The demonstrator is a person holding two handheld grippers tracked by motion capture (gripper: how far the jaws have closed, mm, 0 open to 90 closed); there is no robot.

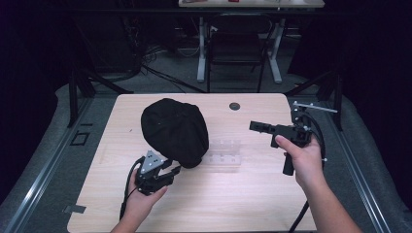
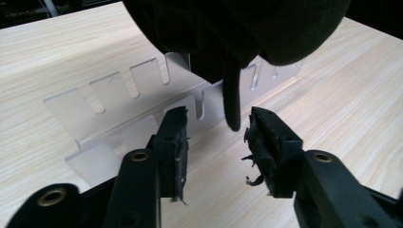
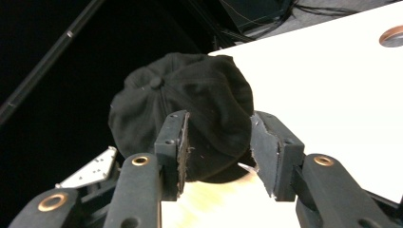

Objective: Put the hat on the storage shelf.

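Black cap [image 1: 174, 131] draped on clear rack [image 1: 224, 153]; left tool [image 1: 171, 172] open at strap, right tool [image 1: 254, 126] open, empty. Step: release. Next: withdraw.

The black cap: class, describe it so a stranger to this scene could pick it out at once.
On the light wooden table, look left of centre, just beyond the left gripper. There the black cap perches on a clear slotted plastic rack. It is the only soft, rounded, dark thing there, with a button on its crown.

A dark room with a grey floor [image 1: 43, 145]. A chair [image 1: 236, 48] stands behind the wooden table [image 1: 252, 204].
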